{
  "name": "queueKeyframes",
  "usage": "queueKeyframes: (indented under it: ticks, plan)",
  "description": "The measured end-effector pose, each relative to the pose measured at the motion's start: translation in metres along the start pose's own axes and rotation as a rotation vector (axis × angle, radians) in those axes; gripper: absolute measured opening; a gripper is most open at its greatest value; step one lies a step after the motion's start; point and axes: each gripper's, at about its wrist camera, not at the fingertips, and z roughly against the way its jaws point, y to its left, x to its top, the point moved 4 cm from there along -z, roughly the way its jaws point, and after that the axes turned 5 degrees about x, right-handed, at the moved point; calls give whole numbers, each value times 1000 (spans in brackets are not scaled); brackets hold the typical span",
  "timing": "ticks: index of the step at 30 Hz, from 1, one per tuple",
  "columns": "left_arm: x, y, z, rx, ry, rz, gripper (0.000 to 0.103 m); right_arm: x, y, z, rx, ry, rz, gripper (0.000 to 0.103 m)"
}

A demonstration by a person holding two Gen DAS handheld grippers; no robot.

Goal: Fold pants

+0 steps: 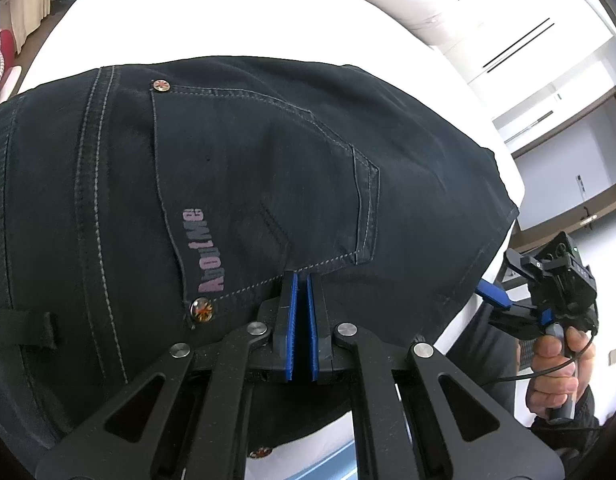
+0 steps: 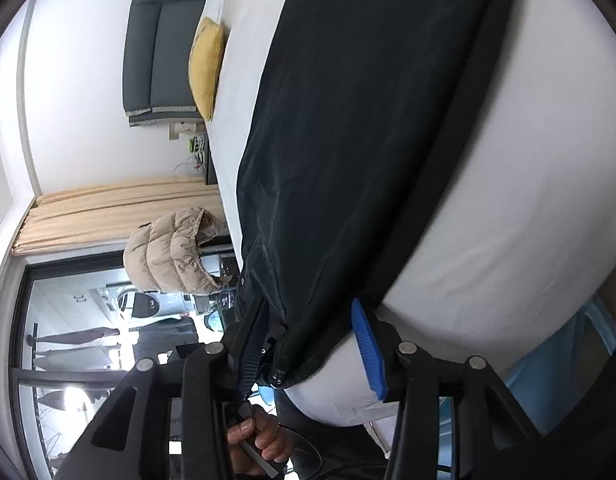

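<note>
- White bed (image 1: 236,16) carries your dark pants (image 1: 236,184), which lie along its near edge, back pocket (image 1: 268,184) up.
- Your left gripper (image 1: 302,280) is clenched on the waistband just below that pocket.
- Your right gripper (image 2: 308,332) stands released, jaws spread around the pants' edge at the bed's near edge.
- Yellow cushion (image 2: 206,68) rests at the far edge.
</note>
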Motion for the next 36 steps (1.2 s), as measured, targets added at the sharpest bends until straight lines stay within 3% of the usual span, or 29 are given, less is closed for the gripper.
queueKeyframes:
  ticks: [7, 9, 10, 11, 13, 20, 26, 27, 29, 33, 35, 36]
  plan:
    - [-4, -6, 16, 22, 5, -20, 4, -7, 2, -35, 28, 68, -17, 47]
    - [-7, -8, 17, 30, 7, -33, 4, -8, 4, -46, 26, 87, -2, 43]
    - [-6, -11, 17, 33, 8, -37, 4, -9, 5, -49, 17, 101, 13, 31]
    - [-8, -11, 18, 37, 9, -44, 4, -10, 3, -50, 0, 112, 30, 12]
    - [-12, -14, 19, 51, 17, -69, 4, -14, 0, -54, -51, 124, 60, 6]
    - [-24, -26, 20, 75, 46, -126, 4, -25, -15, -43, -71, 120, 86, 3]
    - [-31, -20, 28, 54, 18, -76, 4, -22, -3, -46, -42, 132, 129, 8]
    - [-30, -19, 31, 58, 12, -70, 4, -16, -4, -42, -15, 118, 95, 11]
    - [-27, -27, 31, 66, 4, -81, 4, -2, -7, -29, 35, 51, 43, 27]
    - [-24, -37, 27, 88, 15, -128, 5, 30, -15, 14, 67, -127, 13, 28]
    - [-24, -39, 19, 104, 28, -127, 4, 39, -21, 26, 43, -159, -2, 4]
    - [-24, -38, 18, 95, 27, -117, 4, 41, -26, 32, 13, -176, -6, 3]
